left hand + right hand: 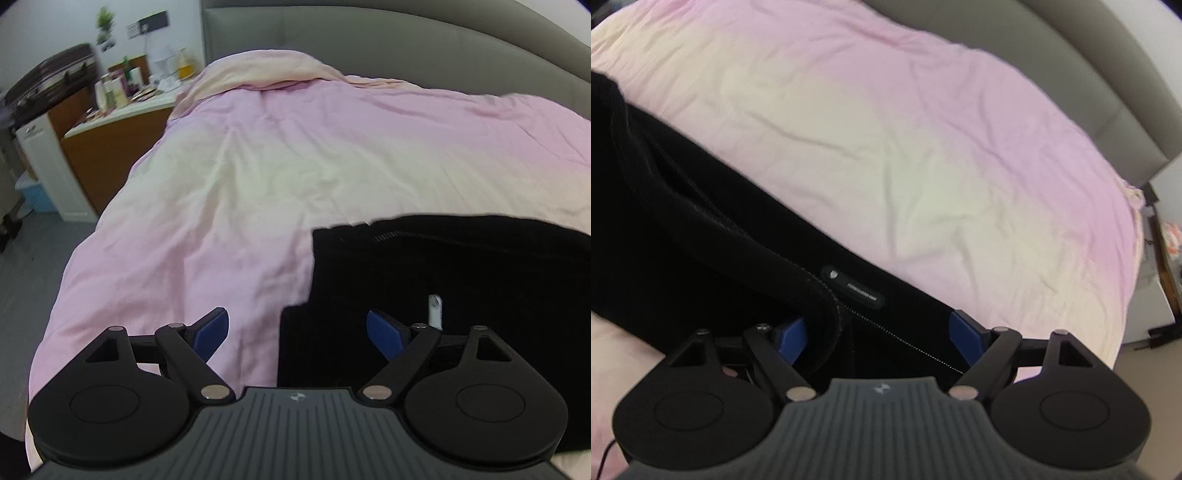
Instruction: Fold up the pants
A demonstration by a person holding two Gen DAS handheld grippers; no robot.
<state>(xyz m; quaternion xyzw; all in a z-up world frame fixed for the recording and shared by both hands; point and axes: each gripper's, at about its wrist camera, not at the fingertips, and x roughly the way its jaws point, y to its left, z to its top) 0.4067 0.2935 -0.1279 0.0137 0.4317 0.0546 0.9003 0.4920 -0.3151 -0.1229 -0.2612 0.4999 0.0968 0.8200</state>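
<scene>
**Pants lying folded on the bed, both grippers released**

The black pants are seen as a compact, squared-off stack on the pink duvet, near the foot of the bed and well apart from the grey headboard. Stacked layers with a stepped left edge can be made out in the left wrist view, and a zipper line and a small label are shown on top in the right wrist view. From this it is judged that at least one fold has been completed; whether a further fold is intended cannot be told, and only smoothing or a last halving is thought to remain.

The left gripper is held with its jaws wide apart and nothing clamped: one blue pad is over bare duvet, the other over the left edge of the pants, so the stack's left border lies between them. The right gripper is likewise spread, above the near right part of the garment, with a rolled hem passing between its pads but not pressed by them
</scene>
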